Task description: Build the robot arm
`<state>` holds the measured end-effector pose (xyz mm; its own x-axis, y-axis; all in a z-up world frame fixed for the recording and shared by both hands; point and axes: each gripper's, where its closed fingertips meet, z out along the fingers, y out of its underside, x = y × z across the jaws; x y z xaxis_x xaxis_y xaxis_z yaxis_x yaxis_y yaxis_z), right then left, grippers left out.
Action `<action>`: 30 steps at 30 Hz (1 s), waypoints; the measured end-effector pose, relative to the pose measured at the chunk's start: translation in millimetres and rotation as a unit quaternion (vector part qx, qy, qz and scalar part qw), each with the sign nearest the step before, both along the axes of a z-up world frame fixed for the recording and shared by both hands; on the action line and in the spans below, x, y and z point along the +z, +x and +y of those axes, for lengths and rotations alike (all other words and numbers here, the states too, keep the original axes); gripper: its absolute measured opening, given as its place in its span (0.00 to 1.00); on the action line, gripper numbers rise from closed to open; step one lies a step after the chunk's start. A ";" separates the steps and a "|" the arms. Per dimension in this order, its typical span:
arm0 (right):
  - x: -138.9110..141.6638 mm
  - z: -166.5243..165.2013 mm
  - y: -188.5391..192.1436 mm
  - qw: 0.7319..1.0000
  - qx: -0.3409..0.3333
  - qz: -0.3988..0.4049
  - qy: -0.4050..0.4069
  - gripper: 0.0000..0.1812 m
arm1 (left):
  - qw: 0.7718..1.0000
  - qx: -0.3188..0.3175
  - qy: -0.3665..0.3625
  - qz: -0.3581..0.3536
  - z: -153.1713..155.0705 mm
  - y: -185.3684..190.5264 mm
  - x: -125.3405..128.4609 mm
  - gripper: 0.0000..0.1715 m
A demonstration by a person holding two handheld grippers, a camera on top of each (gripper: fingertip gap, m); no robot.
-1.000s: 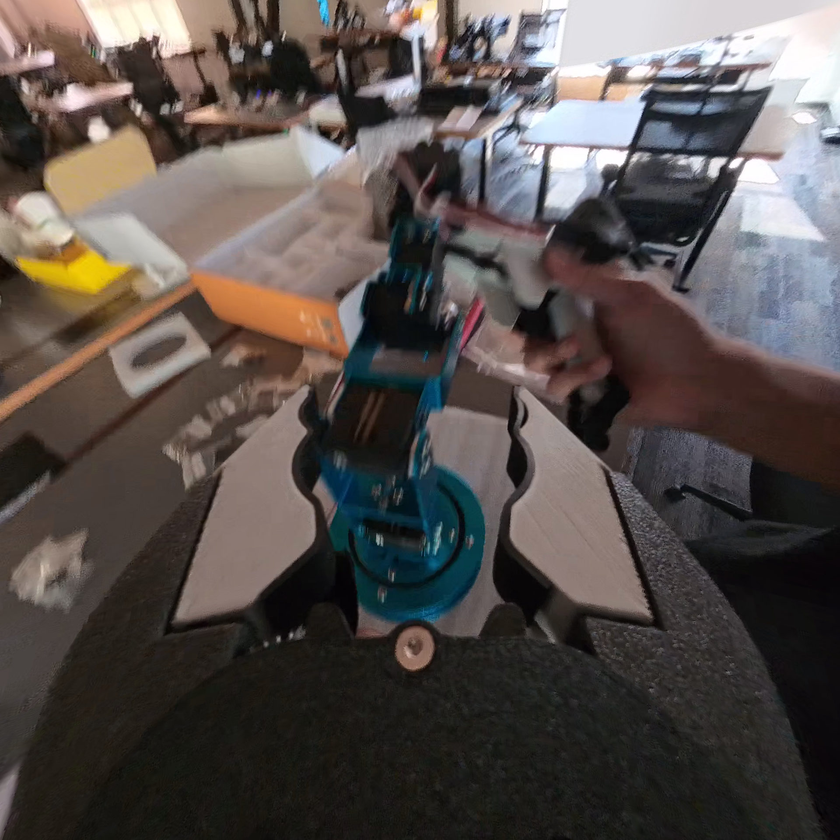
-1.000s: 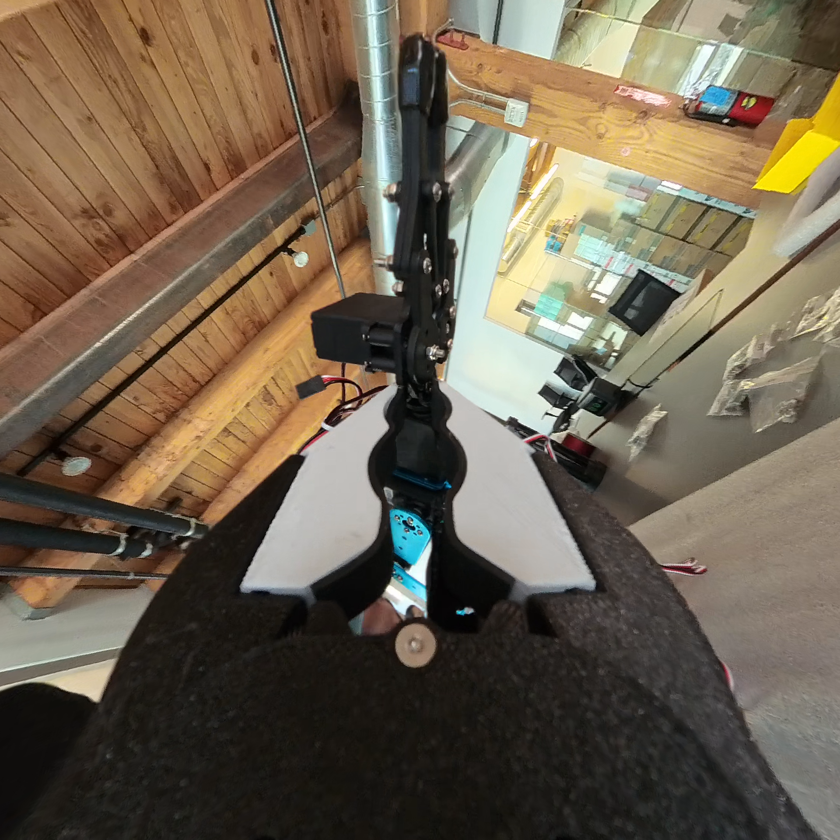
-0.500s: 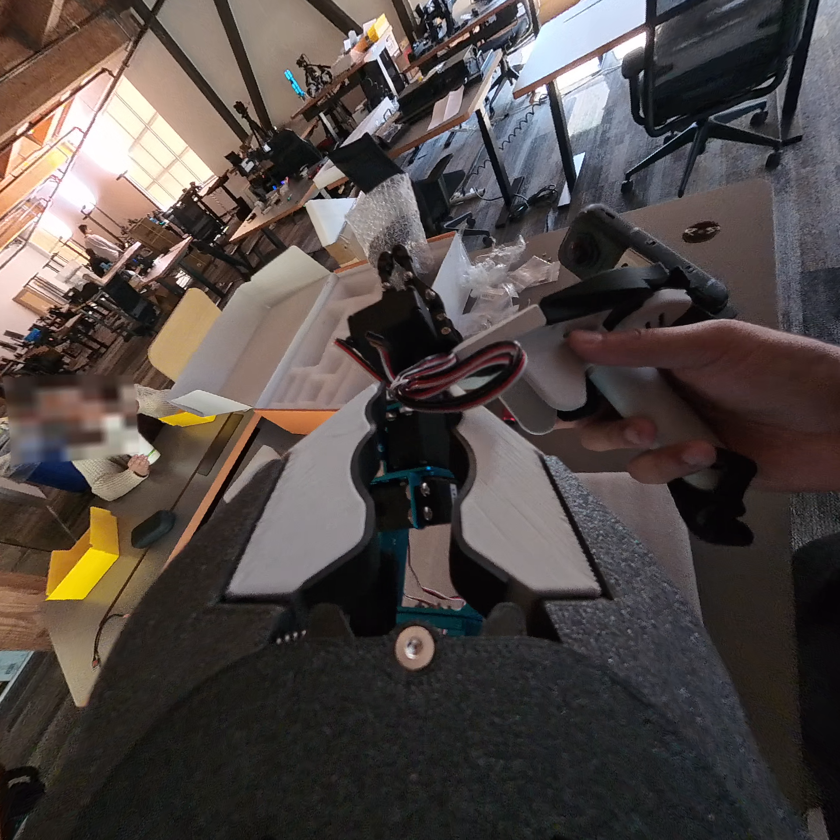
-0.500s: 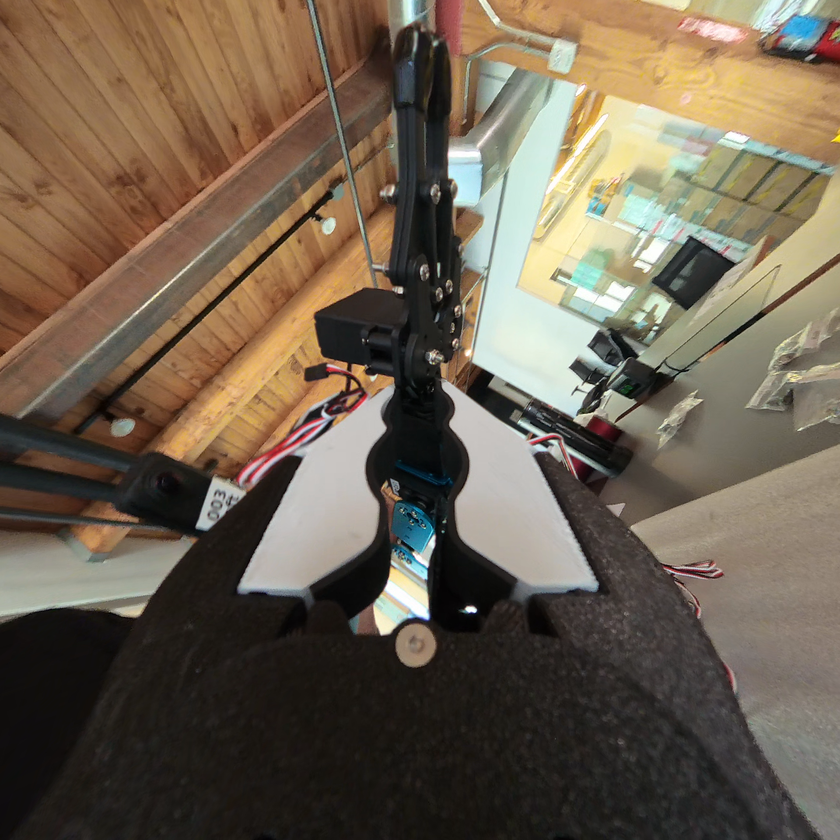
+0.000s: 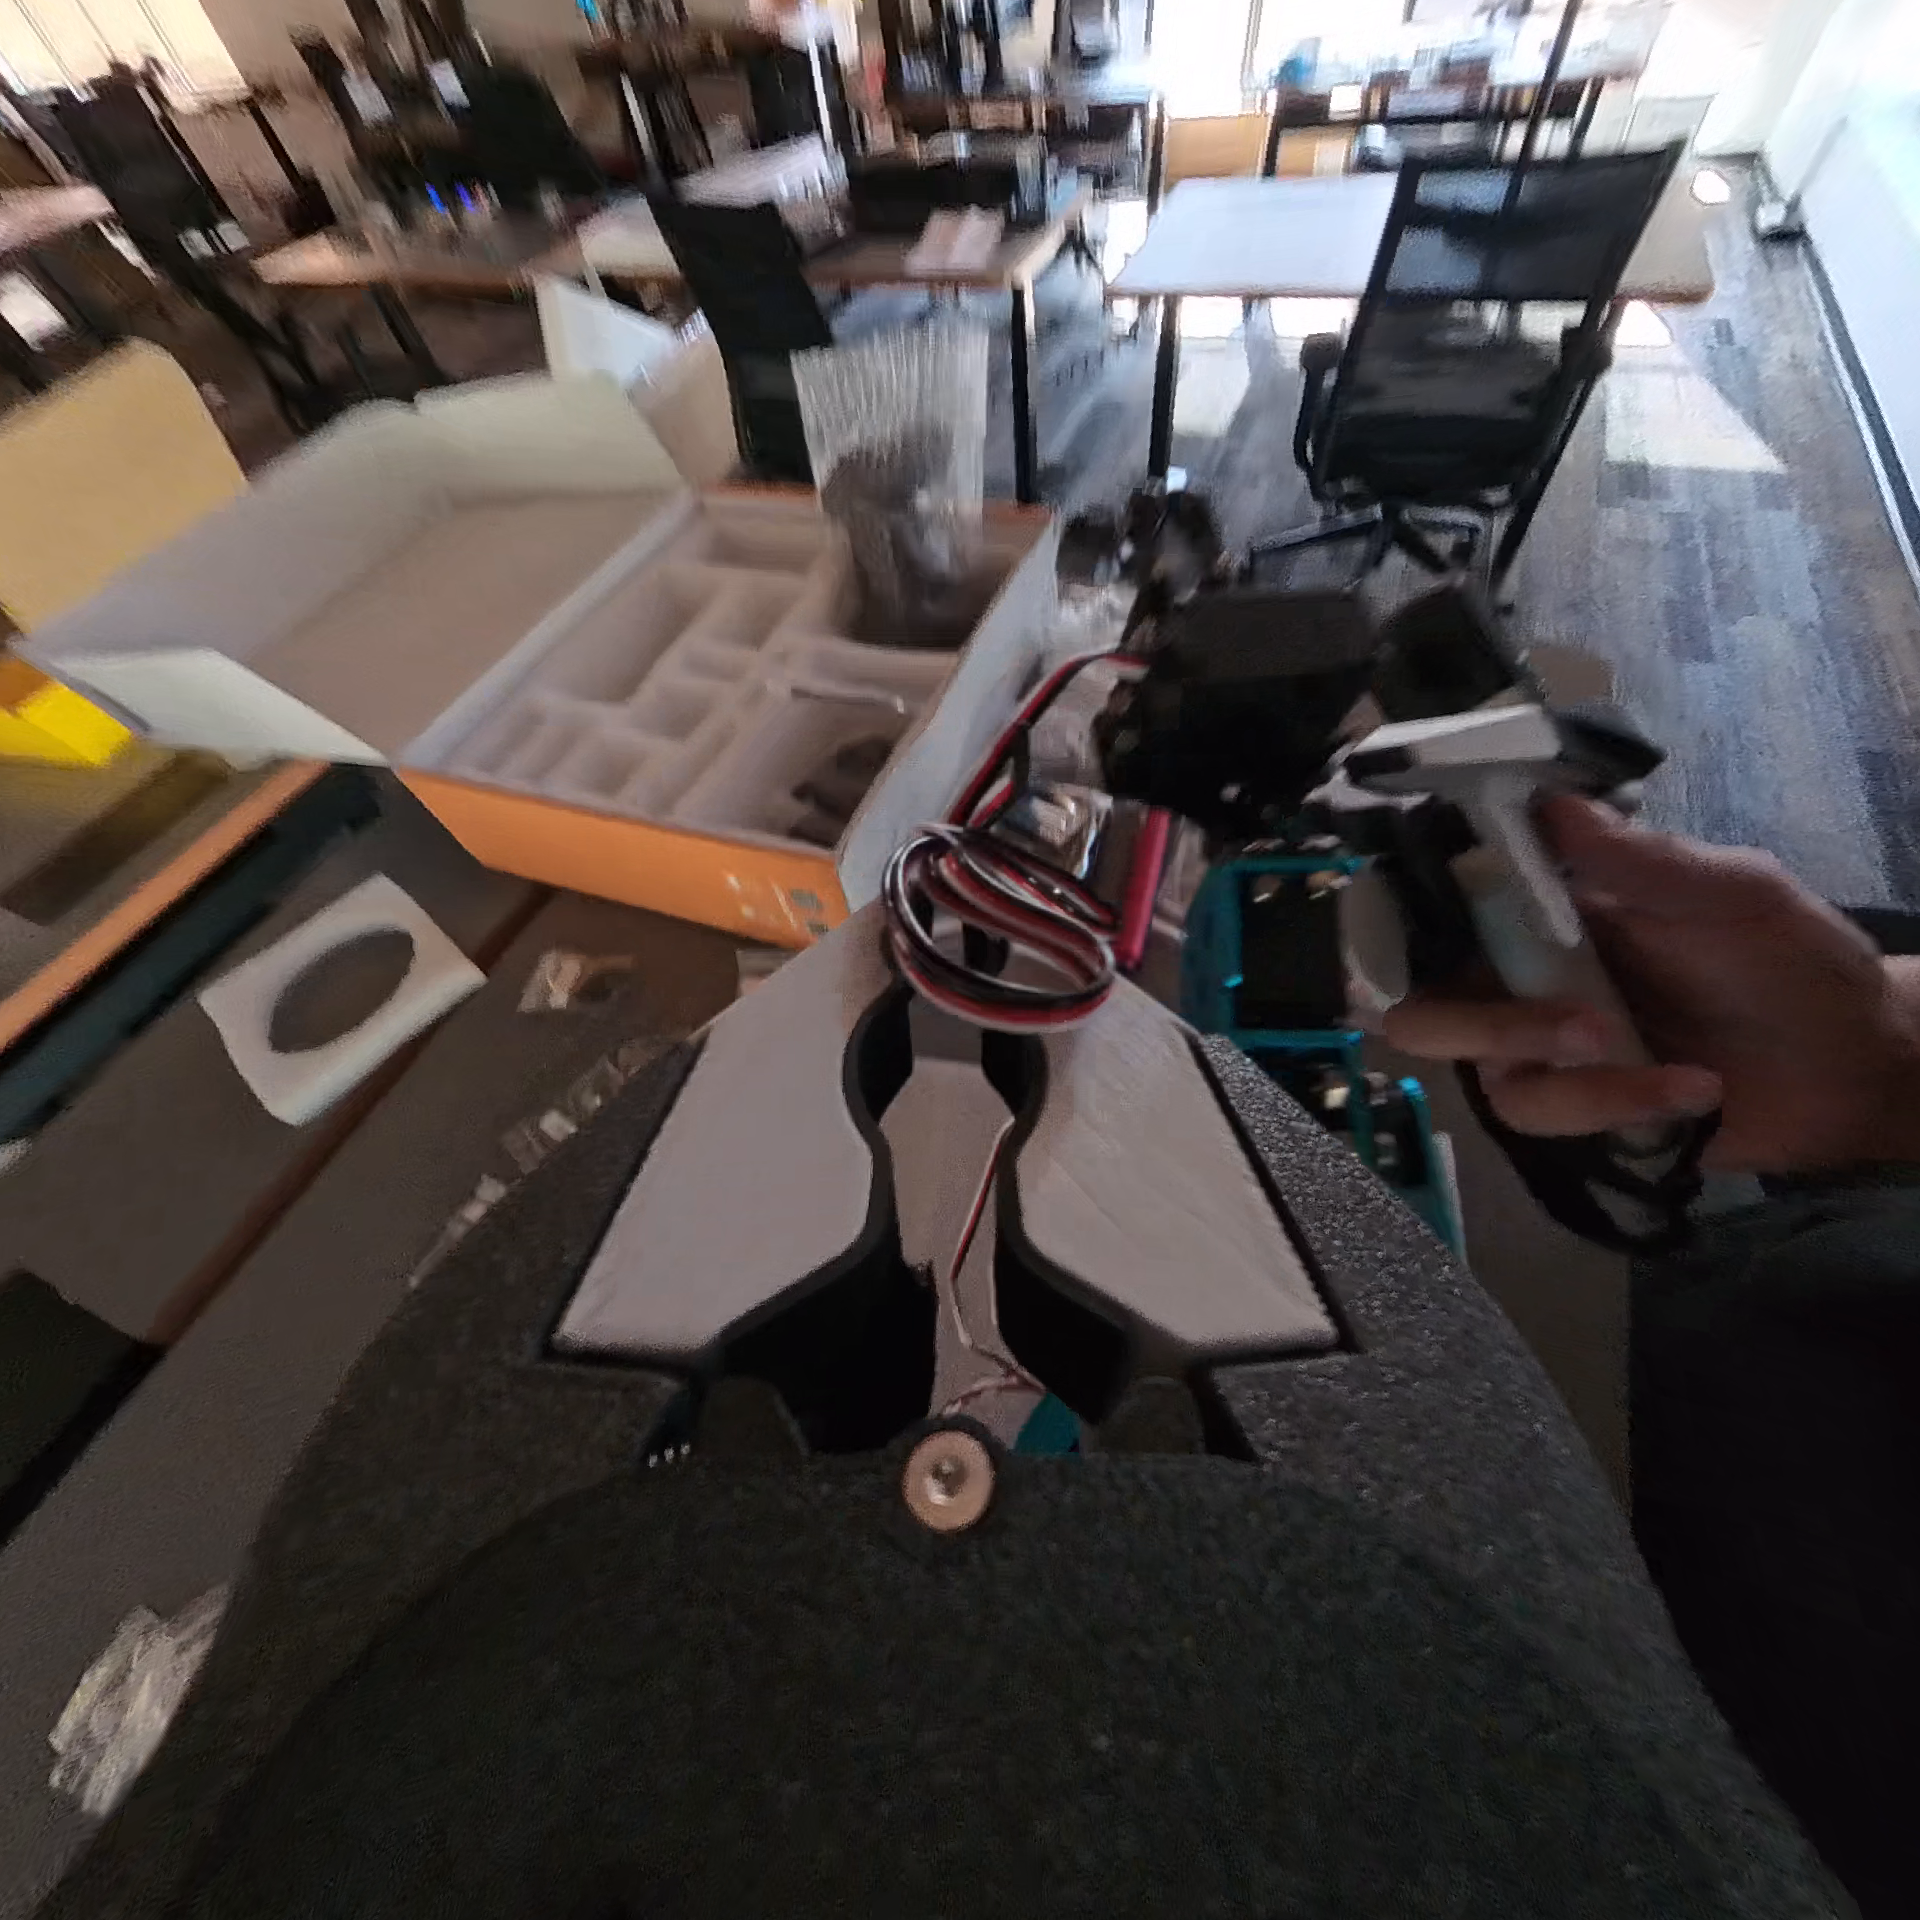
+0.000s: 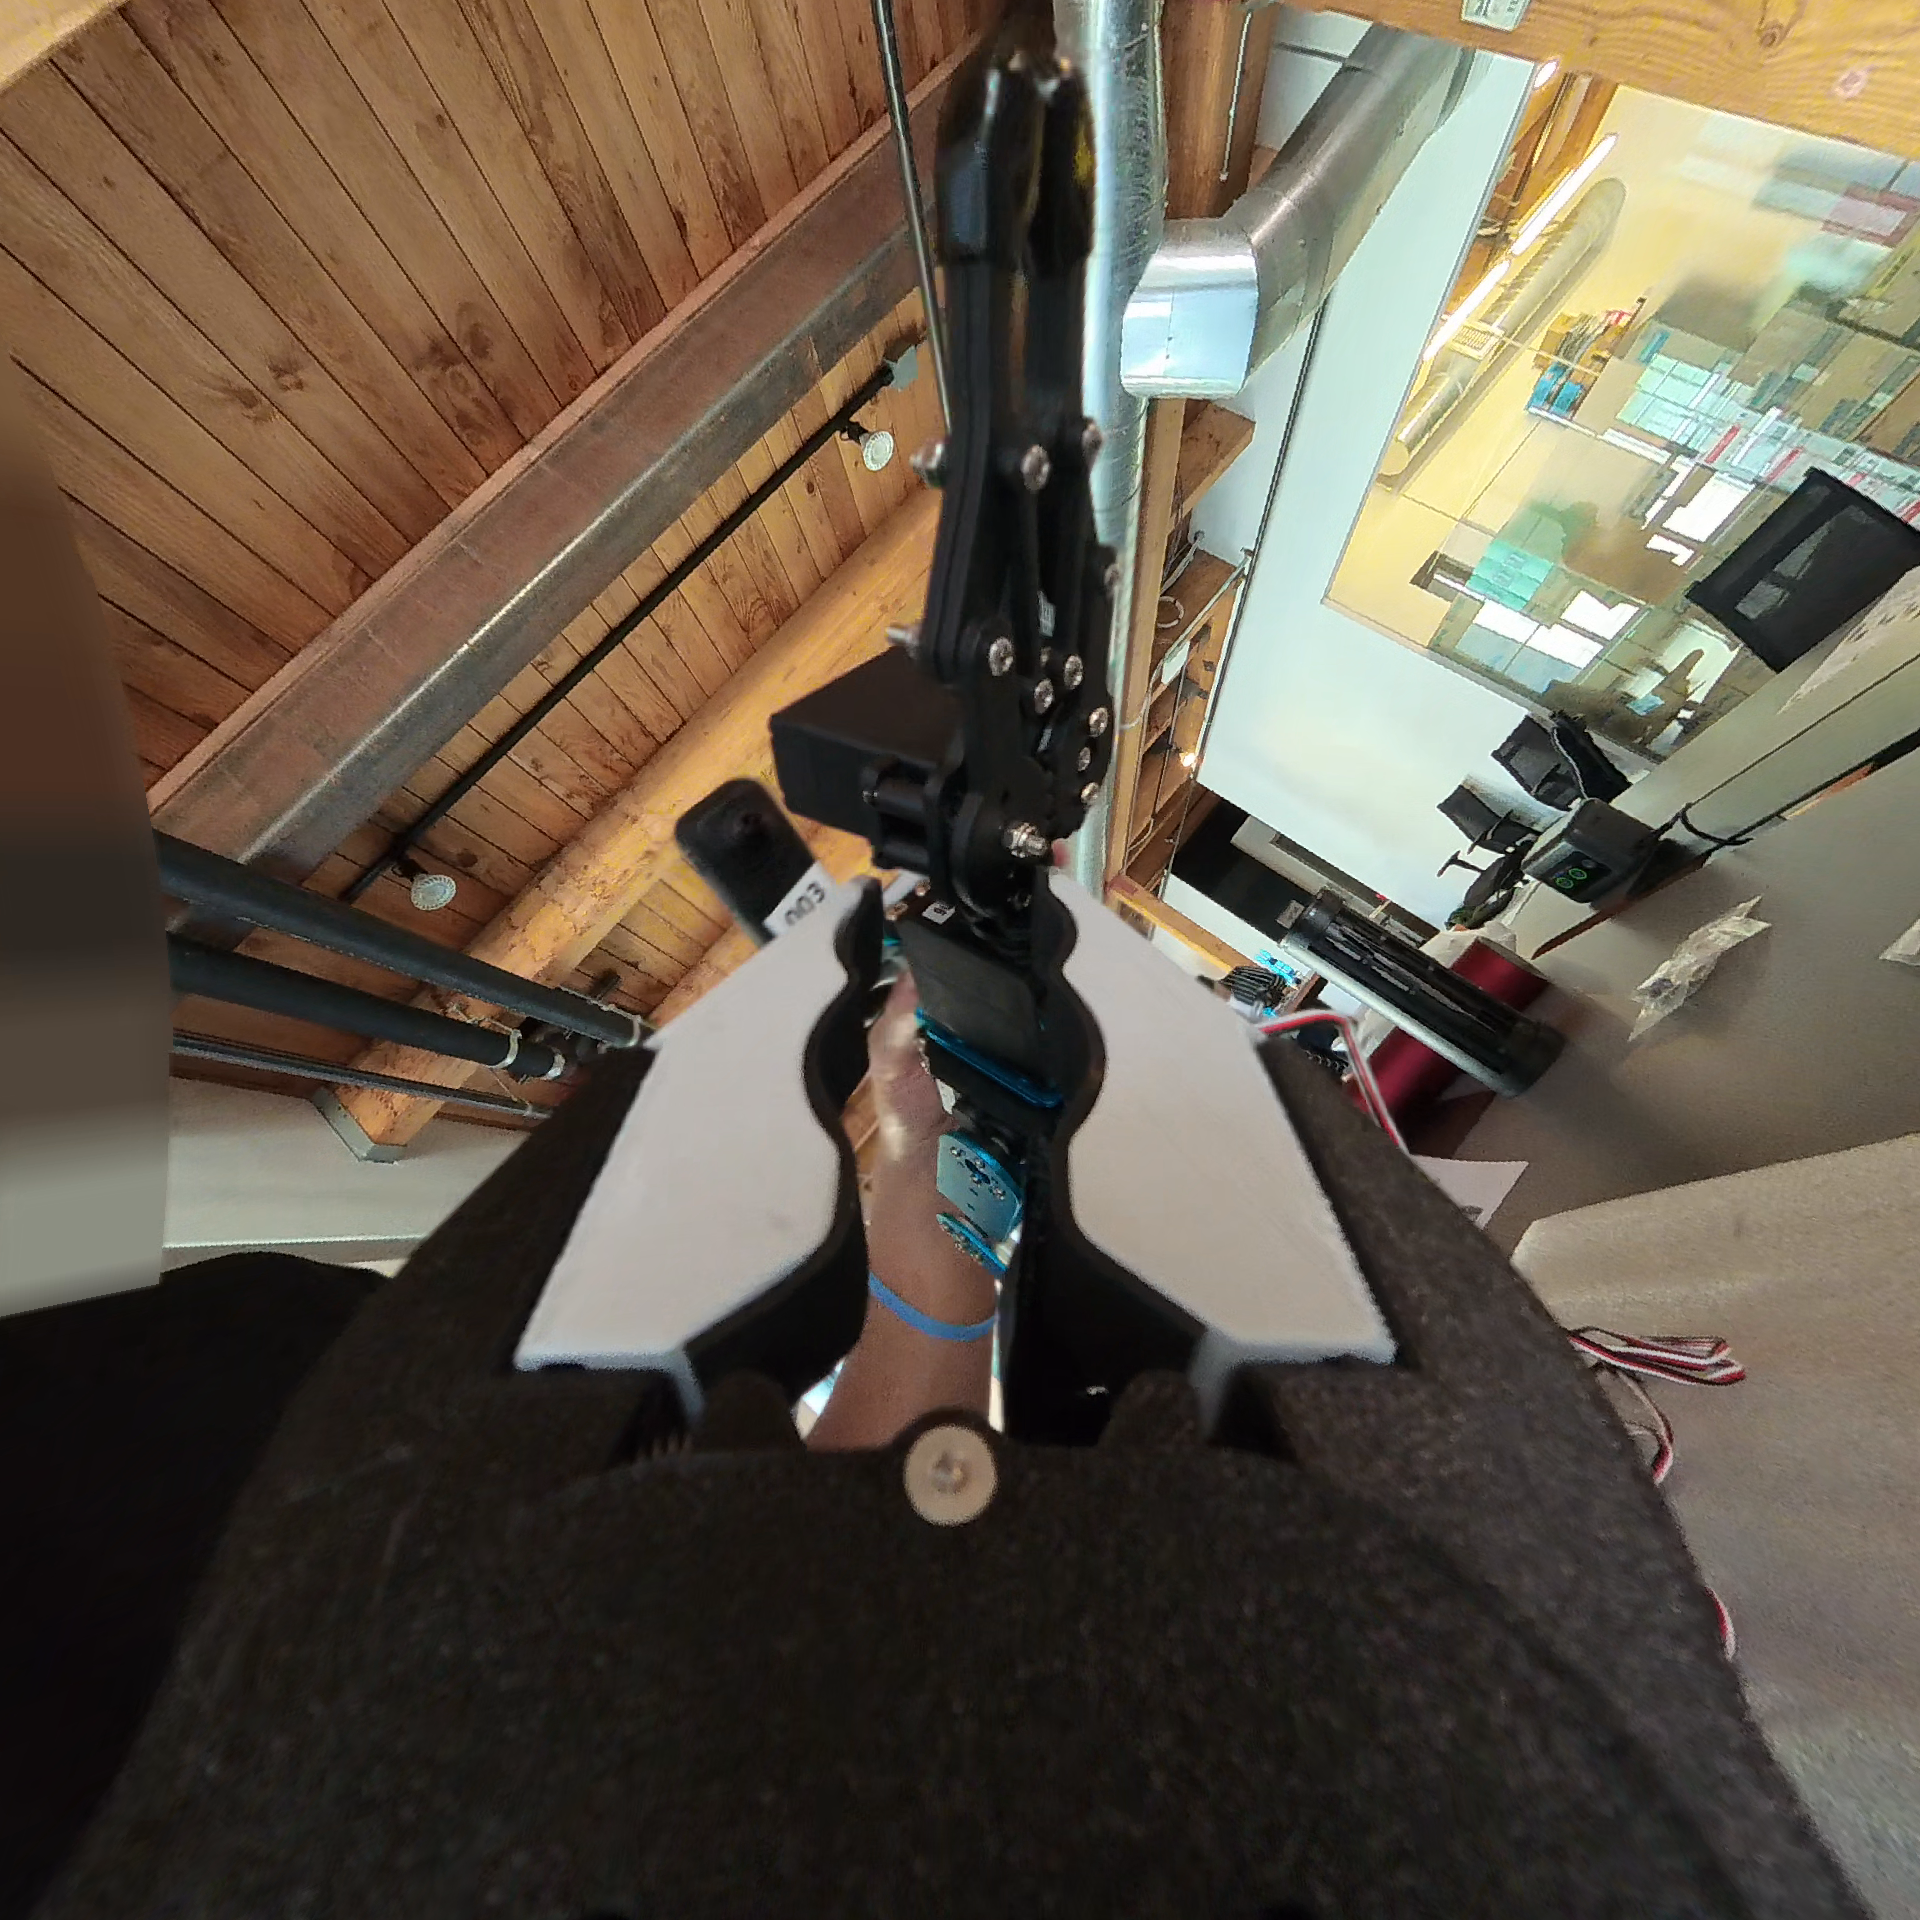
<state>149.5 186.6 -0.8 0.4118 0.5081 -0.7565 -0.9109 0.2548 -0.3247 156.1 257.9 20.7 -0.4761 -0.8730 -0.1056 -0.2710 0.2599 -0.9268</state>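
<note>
Right gripper, jaws clamped on a small black-and-blue robot arm raised toward the wooden ceiling. Left gripper, jaws slightly parted, empty, just beneath a coiled servo cable; orange box beyond.

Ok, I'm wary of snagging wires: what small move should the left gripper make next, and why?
Probably hold the left gripper steady. The looped cable lies across its fingertips, a thin wire runs down the gap between them, and the right gripper is clamped on the small robot arm; pulling away could strain the wires.
</note>
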 end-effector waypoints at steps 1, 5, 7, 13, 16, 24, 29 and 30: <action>-0.5 0.4 -0.9 1.000 0.001 -0.002 -0.003 0.14 | 1.000 0.001 0.006 0.021 4.1 3.8 -10.3 0.03; 2.2 1.3 -5.8 1.000 0.008 -0.011 -0.006 0.13 | 0.994 0.018 0.062 0.092 20.4 13.5 -53.1 0.05; 4.1 1.3 -6.6 1.000 0.012 -0.010 -0.001 0.15 | 0.988 0.024 0.092 0.119 30.7 13.5 -69.3 0.09; 2.1 -1.6 -3.9 1.000 0.019 -0.009 0.001 0.16 | 0.986 0.092 0.080 0.112 64.6 -8.5 -66.3 0.16; 1.4 -3.2 -3.7 1.000 0.024 -0.014 0.001 0.16 | 0.984 0.140 0.069 0.079 73.5 -40.2 -51.6 0.20; -0.5 -0.7 -2.9 0.999 0.033 -0.020 -0.007 0.12 | 0.962 0.256 -0.009 0.097 87.8 -178.5 -85.3 0.24; -3.1 1.1 -1.5 0.999 0.032 -0.035 -0.011 0.09 | 0.943 0.261 -0.069 0.194 54.6 -225.9 -153.3 0.21; -3.2 1.3 -1.0 0.999 0.034 -0.036 -0.013 0.09 | 0.941 0.262 -0.076 0.201 48.2 -227.8 -158.7 0.21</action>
<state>148.6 187.9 -4.0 0.4306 0.5172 -0.7397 -0.9000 0.1847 -0.3948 -71.8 306.2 -138.0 0.0484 -0.9895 0.1361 -0.6624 -0.1338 -0.7371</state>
